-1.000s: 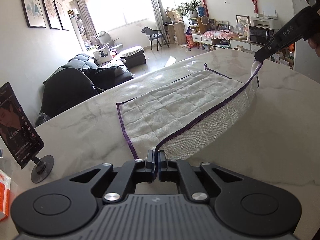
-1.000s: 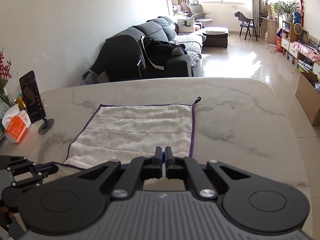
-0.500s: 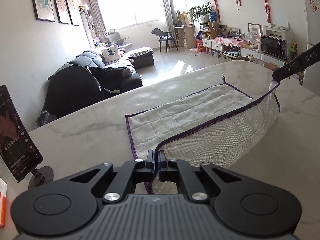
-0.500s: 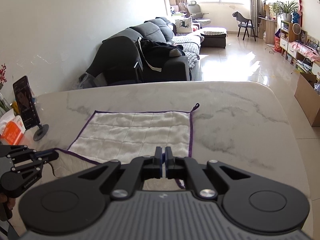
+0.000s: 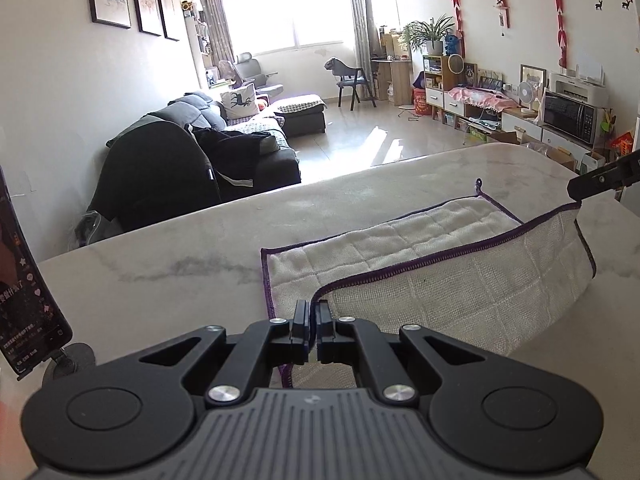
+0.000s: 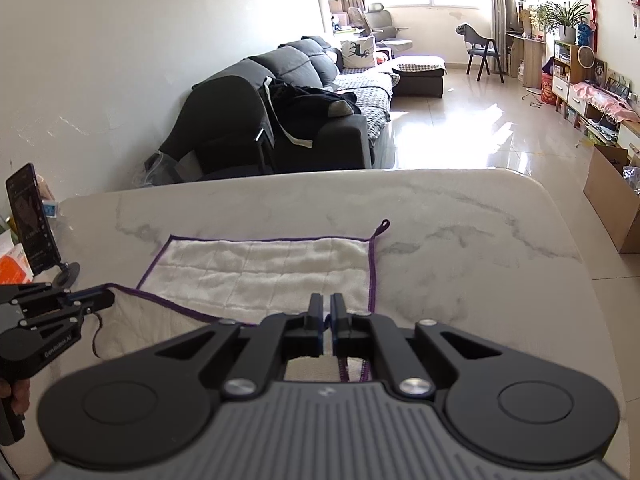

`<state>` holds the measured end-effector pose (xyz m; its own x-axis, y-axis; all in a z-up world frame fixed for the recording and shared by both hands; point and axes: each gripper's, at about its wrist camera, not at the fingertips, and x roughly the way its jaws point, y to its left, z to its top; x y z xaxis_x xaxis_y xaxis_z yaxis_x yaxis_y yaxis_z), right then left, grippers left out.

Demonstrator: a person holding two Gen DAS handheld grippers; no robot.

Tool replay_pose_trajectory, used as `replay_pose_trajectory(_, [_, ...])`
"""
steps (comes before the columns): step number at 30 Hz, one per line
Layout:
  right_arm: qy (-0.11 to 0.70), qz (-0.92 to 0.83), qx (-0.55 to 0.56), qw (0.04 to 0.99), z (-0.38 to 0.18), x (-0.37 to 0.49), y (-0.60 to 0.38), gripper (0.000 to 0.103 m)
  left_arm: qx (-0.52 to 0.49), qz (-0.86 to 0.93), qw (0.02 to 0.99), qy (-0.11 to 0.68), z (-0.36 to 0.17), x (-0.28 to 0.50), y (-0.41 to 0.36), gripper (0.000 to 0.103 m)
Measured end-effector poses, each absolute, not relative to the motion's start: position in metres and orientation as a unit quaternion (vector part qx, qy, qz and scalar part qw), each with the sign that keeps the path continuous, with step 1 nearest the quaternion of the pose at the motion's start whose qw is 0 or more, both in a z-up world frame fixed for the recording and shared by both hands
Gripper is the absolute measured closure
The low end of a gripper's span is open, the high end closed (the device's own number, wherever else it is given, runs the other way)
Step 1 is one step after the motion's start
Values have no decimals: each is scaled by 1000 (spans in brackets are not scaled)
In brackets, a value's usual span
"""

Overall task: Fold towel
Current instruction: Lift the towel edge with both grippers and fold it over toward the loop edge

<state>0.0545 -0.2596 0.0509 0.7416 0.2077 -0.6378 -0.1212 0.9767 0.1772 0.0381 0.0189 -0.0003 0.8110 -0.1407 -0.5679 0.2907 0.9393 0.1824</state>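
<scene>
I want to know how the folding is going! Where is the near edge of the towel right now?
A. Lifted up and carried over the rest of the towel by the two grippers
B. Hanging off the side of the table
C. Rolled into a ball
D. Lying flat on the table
A: the left gripper and the right gripper each pinch a near corner of the towel, whose purple-edged near part arches above the half lying flat on the table.

Marble table bears towel, phone stand.
</scene>
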Motion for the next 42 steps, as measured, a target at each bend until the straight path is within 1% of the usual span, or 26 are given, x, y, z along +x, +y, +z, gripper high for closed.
replay_pose_trajectory(1, [350, 86, 65, 931, 50, 56, -262, 89, 133, -113, 942, 285, -1, 38, 19, 100])
replay_pose_trajectory(2, [351, 86, 67, 930, 49, 56, -264, 80, 134, -113, 942, 286, -2, 38, 19, 100])
replay_pose_trajectory(3, [352, 84, 71, 929, 48, 57, -267, 73, 134, -112, 942, 287, -3, 37, 20, 100])
replay_pose_trajectory(6, [358, 90, 73, 926, 45, 57, -271, 67, 135, -113, 940, 293, -5, 36, 21, 100])
replay_pose_trajectory(8, [366, 96, 81, 922, 41, 60, -272, 66, 136, -113, 939, 297, -7, 35, 21, 100])
replay_pose_trajectory(20, [419, 111, 76, 898, 6, 89, -260, 67, 135, -110, 934, 312, -15, 38, 26, 100])
replay_pose_trajectory(22, [429, 112, 74, 893, 0, 92, -258, 72, 134, -109, 934, 313, -15, 39, 26, 100])
replay_pose_trajectory(23, [432, 113, 72, 892, -3, 93, -257, 80, 132, -108, 934, 314, -16, 40, 26, 100])
replay_pose_trajectory(24, [430, 114, 67, 893, -3, 93, -256, 97, 131, -107, 934, 314, -16, 40, 27, 100])
replay_pose_trajectory(35, [390, 104, 54, 914, 13, 83, -257, 97, 127, -104, 940, 300, -6, 50, 24, 100])
replay_pose_trajectory(37, [391, 103, 53, 913, 12, 81, -259, 94, 128, -106, 940, 298, -5, 49, 22, 100])
replay_pose_trajectory(38, [393, 103, 53, 912, 11, 80, -259, 91, 129, -107, 940, 297, -5, 49, 22, 100])
replay_pose_trajectory(42, [401, 105, 51, 908, 7, 80, -262, 90, 130, -106, 939, 300, -6, 46, 22, 100])
